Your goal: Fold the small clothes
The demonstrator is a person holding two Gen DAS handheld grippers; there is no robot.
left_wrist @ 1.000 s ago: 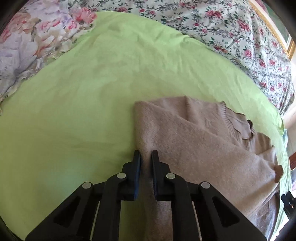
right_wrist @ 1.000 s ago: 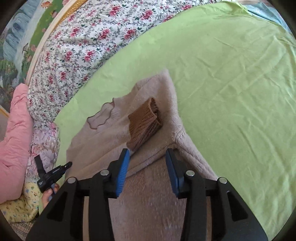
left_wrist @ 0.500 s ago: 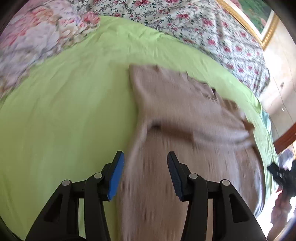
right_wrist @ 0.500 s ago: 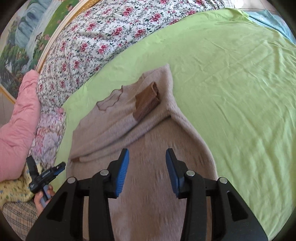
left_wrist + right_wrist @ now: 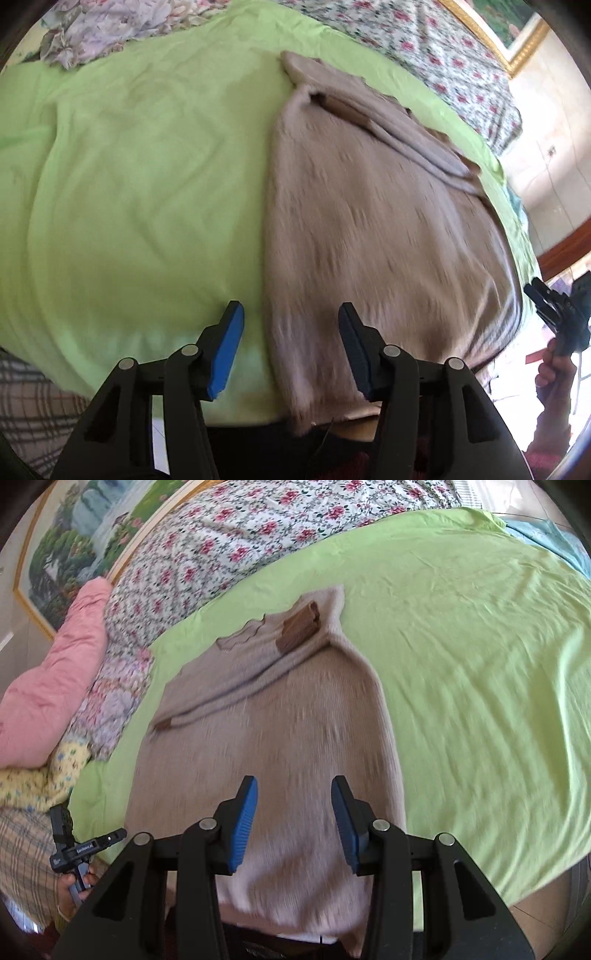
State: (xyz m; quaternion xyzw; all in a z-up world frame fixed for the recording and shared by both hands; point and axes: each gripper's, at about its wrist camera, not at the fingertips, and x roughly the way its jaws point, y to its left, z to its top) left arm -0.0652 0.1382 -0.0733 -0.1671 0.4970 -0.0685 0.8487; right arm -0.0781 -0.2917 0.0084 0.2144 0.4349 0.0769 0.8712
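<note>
— Where does the sweater [image 5: 266,738] lie on the green sheet [image 5: 461,664]?

— Long axis runs from the bed's near edge, where the hem hangs over, up to the collar toward the floral bedding [image 5: 229,542]. Both sleeves are crossed over the chest.

— And the grippers?

— Both sit at the near edge, above the hem end. The left gripper [image 5: 290,347] straddles the sweater's left side edge; its jaws have just been opening and stand apart with nothing pinched. The right gripper [image 5: 293,821] hangs over the hem nearer the right side, jaws apart, empty too.

— So the next fold?

— Probably hem toward collar, each hand taking its own hem corner.
</note>
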